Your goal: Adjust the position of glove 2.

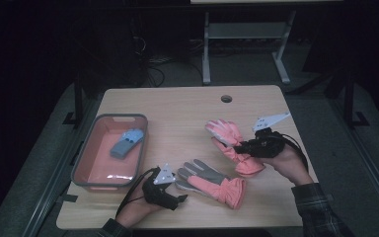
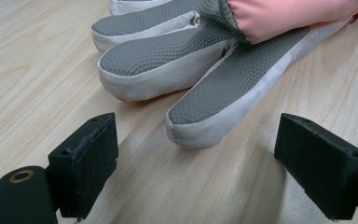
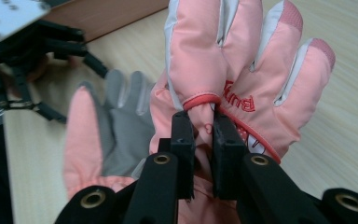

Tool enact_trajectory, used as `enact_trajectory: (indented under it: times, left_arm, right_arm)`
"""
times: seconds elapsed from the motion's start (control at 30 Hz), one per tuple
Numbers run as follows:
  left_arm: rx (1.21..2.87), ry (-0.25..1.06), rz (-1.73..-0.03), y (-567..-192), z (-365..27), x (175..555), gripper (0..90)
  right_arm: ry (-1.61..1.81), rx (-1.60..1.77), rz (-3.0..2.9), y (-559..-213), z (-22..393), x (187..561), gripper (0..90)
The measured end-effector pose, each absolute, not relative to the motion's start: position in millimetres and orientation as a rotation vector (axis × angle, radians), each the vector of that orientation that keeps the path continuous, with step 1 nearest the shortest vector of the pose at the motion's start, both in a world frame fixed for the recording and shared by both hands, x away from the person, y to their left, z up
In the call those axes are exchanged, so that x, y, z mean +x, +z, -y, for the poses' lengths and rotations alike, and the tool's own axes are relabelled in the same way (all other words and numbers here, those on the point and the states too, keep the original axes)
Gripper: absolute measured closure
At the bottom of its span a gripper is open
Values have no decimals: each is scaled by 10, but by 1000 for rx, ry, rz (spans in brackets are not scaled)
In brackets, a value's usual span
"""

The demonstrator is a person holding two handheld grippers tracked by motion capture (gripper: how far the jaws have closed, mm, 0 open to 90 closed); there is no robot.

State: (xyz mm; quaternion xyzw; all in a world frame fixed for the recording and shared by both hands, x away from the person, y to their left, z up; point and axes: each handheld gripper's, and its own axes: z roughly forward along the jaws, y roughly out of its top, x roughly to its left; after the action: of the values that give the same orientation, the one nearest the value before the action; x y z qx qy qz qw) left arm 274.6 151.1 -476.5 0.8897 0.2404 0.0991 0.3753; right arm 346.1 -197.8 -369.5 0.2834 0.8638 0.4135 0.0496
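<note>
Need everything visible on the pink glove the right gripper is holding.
The held glove is a padded pink fabric ski glove with white strips between the fingers, red lettering on the back and a gathered cuff. The right gripper is shut on a fold of fabric on its back near the wrist. In the high view its fingers point toward the table's far left and its cuff lies near the table.

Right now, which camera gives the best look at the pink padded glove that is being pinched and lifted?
The right gripper view: the pink padded glove looms close, the right gripper clamped on its back. The high view shows that glove small, raised above the table. The left gripper view shows the other grey-palmed glove.
</note>
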Motion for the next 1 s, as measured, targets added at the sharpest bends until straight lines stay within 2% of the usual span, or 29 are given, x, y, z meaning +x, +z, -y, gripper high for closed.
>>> enact_trajectory:
  times: [0.63, 1.0]
  left_arm:
    - [2267, 252, -620, -4769, -1507, 2737, 128]
    - [2266, 249, -623, -4770, -1507, 2731, 128]
  right_arm:
    - [1220, 498, -2884, -3713, 1435, 3243, 803]
    - [1128, 379, -2959, -3791, 1345, 3212, 790]
